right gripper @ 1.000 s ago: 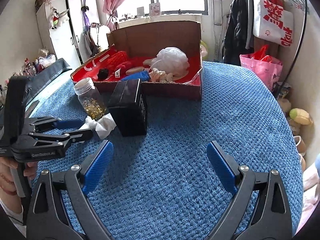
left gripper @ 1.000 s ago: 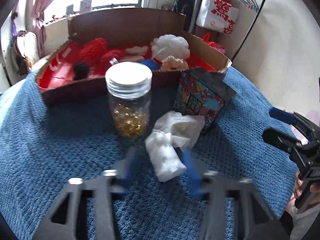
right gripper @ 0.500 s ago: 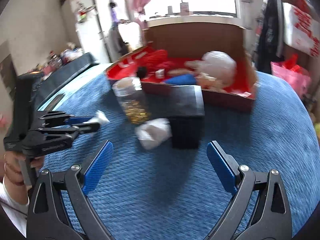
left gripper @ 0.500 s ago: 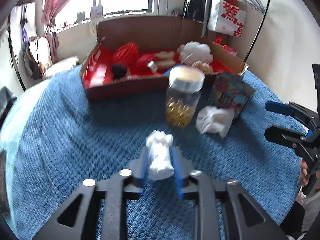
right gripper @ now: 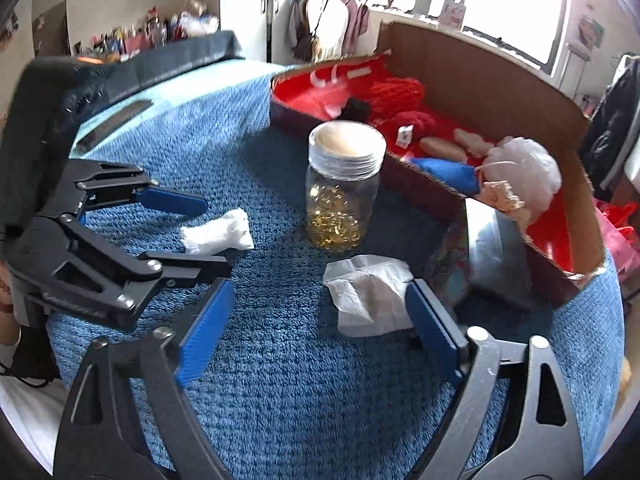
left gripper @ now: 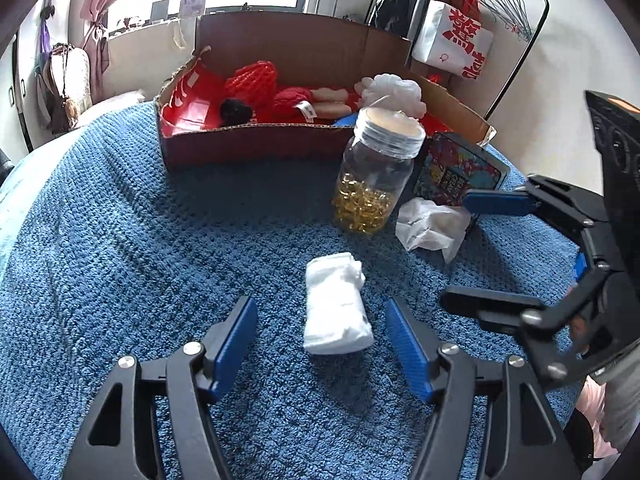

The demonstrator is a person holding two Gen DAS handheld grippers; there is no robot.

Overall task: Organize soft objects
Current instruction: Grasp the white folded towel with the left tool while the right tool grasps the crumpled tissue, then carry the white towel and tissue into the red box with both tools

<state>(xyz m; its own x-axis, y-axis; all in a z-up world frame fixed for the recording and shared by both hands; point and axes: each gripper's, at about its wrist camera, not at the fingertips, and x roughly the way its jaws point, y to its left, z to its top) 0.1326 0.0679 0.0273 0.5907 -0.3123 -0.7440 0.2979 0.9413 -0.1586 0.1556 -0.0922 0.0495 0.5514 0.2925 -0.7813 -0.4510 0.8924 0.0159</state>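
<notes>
A white rolled cloth lies on the blue blanket between the fingers of my left gripper. Its jaws are opening and its blue pads stand clear of the roll on both sides. A crumpled white tissue lies beside the glass jar. My right gripper straddles it, jaws closing; the right pad is at the tissue's edge and the left pad is well off it. The left wrist view shows the right gripper beside the crumpled tissue. The right wrist view shows the left gripper around the white roll.
A cardboard box at the back holds red knitted things, a white pouf, a black pompom and a blue item. A jar of yellow capsules and a dark patterned box stand in front of it. A clothes rack stands behind.
The left gripper pulled the white roll away from the crumpled tissue and jar, set it on the blanket and opened. The right gripper swung over, rolled, and now brackets the crumpled tissue.
</notes>
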